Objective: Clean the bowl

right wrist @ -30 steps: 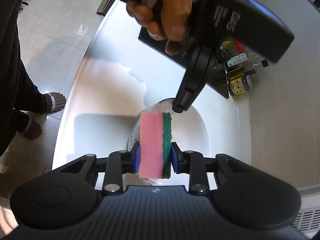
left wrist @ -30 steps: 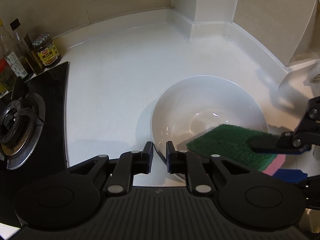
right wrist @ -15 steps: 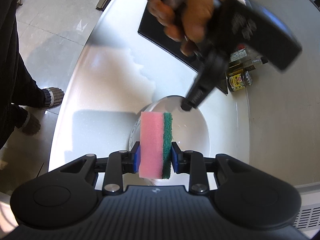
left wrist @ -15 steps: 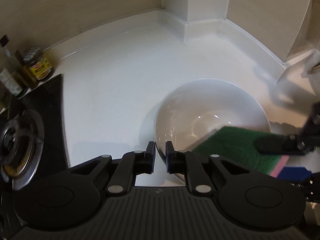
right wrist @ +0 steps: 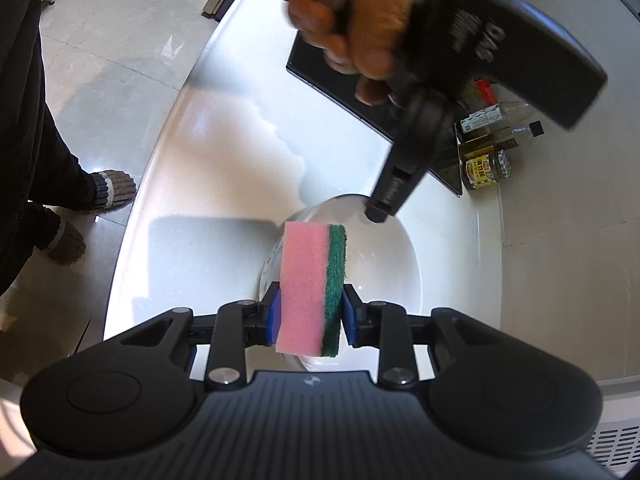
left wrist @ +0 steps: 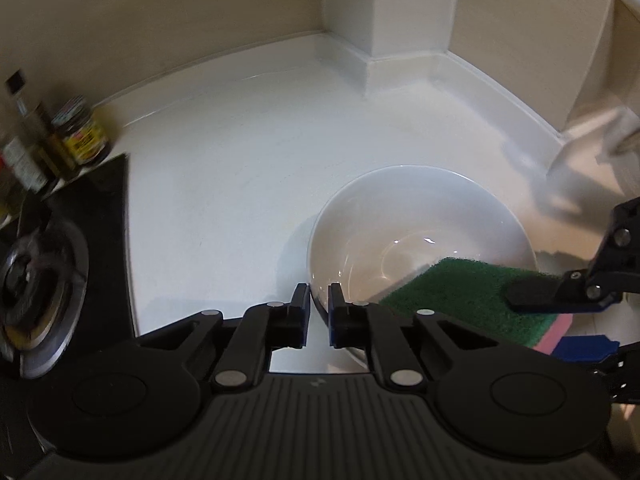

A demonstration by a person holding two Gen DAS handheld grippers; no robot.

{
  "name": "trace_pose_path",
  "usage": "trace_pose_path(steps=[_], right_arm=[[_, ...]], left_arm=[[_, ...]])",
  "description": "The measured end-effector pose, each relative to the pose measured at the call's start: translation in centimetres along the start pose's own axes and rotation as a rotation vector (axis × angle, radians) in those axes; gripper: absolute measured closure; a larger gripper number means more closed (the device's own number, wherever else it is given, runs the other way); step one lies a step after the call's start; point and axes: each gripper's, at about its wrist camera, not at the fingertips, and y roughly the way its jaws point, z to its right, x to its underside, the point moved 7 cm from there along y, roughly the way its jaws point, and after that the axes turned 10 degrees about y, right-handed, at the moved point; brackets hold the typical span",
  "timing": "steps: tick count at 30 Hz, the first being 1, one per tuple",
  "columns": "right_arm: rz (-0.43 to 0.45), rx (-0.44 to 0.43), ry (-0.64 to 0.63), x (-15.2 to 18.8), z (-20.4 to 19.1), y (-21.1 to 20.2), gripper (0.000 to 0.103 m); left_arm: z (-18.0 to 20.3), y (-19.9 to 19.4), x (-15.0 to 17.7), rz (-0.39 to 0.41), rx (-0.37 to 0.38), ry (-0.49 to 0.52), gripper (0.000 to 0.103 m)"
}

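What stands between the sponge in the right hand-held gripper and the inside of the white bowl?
Nothing visible does. The sponge, clamped in the right hand-held gripper, hangs over the bowl, whose inside looks bare. The left hand-held gripper sits only at the near rim, its jaws having just closed on it.

The left wrist view is dim, with dark vignetted corners and strong fisheye curvature of the wall edges. Motion blur smears the bottles [left wrist: 24, 148] and burner [left wrist: 36, 288] at left. Small glints mark the bowl [left wrist: 420, 216]. The right wrist view is bright: glare washes the table [right wrist: 224, 152], hard-edged shadows cross it, and the hand [right wrist: 360, 20] is blurred.
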Motion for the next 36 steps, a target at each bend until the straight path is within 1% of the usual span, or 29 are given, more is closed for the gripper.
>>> trace_pose_path(steps=[3, 5, 7, 10, 12, 14, 18, 21, 24, 26, 28, 31, 33, 34, 36], right_arm=[[-0.017, 0.016, -0.015, 0.1, 0.1, 0.2, 0.077], [-0.019, 0.018, -0.007, 0.1, 0.1, 0.3, 0.077], [-0.018, 0.018, 0.001, 0.2, 0.1, 0.3, 0.077], [-0.014, 0.012, 0.007, 0.2, 0.0, 0.4, 0.077], [-0.013, 0.006, 0.012, 0.1, 0.1, 0.3, 0.077], [-0.011, 0.000, 0.014, 0.0, 0.2, 0.3, 0.077], [-0.009, -0.004, 0.021, 0.0, 0.3, 0.3, 0.077], [-0.011, 0.000, 0.017, -0.1, 0.3, 0.3, 0.077], [-0.008, -0.002, 0.031, 0.0, 0.5, 0.2, 0.077], [-0.008, -0.002, 0.033, 0.0, 0.5, 0.2, 0.077], [-0.009, -0.002, 0.031, -0.1, 0.6, 0.1, 0.077], [-0.009, -0.002, 0.032, -0.1, 0.7, 0.1, 0.077], [-0.005, 0.000, 0.038, -0.2, 0.6, 0.1, 0.077], [-0.004, 0.002, 0.042, -0.2, 0.6, 0.1, 0.077], [-0.005, 0.005, 0.041, -0.2, 0.5, 0.0, 0.077]], left_arm=[[-0.7, 0.9, -1.2, 0.003, 0.020, 0.002, 0.096], [-0.9, 0.8, -1.3, 0.002, 0.020, -0.040, 0.096], [-0.9, 0.0, -0.9, -0.002, 0.009, -0.075, 0.095], [-0.6, -1.6, 0.6, 0.000, -0.024, -0.119, 0.095], [0.0, -2.0, 1.7, -0.013, -0.029, -0.147, 0.095], [0.6, -1.8, 2.7, -0.024, -0.033, -0.176, 0.096], [0.7, -0.3, 3.7, -0.055, -0.021, -0.231, 0.096], [0.1, -0.4, 3.6, -0.041, -0.022, -0.265, 0.096], [-0.8, -2.2, 3.2, 0.013, 0.002, -0.328, 0.096], [-1.4, -3.3, 2.8, 0.047, 0.040, -0.379, 0.095], [-1.7, -3.3, 2.4, 0.042, 0.042, -0.380, 0.095], [-1.9, -2.4, 2.2, 0.008, 0.038, -0.387, 0.095], [-1.9, -1.9, 2.1, 0.011, 0.034, -0.400, 0.095], [-2.0, -1.8, 2.1, 0.015, 0.044, -0.413, 0.093], [-1.8, -1.5, 2.0, -0.002, 0.073, -0.436, 0.093]])
